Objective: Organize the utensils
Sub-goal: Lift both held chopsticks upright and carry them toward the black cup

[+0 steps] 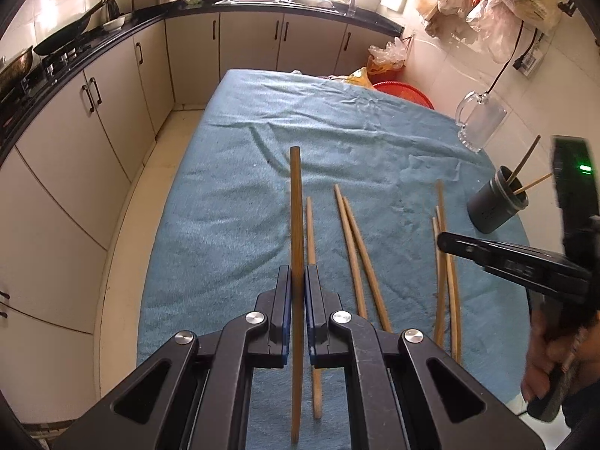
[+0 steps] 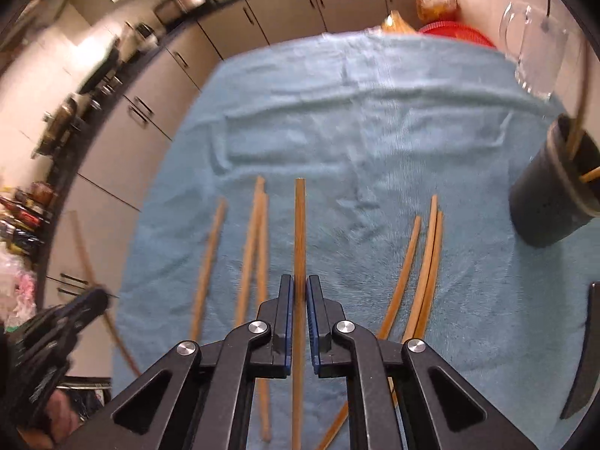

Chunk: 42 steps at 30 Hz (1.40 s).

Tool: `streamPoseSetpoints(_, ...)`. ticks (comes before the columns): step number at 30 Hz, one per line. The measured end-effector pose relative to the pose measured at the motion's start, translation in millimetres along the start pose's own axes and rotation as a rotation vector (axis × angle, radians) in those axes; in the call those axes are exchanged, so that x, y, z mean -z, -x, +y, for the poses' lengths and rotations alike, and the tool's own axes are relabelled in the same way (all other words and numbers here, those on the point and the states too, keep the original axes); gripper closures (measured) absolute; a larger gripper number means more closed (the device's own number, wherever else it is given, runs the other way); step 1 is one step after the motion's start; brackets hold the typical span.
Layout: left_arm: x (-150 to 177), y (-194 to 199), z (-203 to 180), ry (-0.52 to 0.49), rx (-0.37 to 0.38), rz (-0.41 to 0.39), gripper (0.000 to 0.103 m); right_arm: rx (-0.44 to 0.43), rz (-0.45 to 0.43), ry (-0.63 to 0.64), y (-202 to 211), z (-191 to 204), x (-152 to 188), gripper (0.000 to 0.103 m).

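Tongs on both sides pinch one chopstick each: left gripper (image 1: 298, 281), right gripper (image 2: 299, 288). Sticks look light, stiff, smooth; grip mid-stick. Cup (image 1: 497, 204) sits at two o'clock.

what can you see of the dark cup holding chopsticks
The dark cup is a grey-black cylinder with a ridged band under its open rim, matte, maybe plastic or metal. It stands on the blue cloth at the table's right side, leaning in the fisheye view. Two thin chopsticks stick out of it, slanting right. A clear glass mug stands behind it, apart. Neither gripper touches it.
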<state>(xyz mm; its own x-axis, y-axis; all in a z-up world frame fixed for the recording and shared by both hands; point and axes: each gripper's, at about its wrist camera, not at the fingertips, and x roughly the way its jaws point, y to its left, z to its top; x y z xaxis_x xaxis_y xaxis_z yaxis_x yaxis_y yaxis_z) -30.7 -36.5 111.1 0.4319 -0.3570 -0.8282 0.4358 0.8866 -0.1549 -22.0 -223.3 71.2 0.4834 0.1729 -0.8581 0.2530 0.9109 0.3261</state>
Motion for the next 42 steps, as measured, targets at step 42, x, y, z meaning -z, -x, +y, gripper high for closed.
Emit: streamPoseSetpoints(42,-27.3,65.9,-56.0,-0.094,0.063,-0.174,0.097,-0.004,-0.373,0.0,184.3,0.4,44.0,0.096)
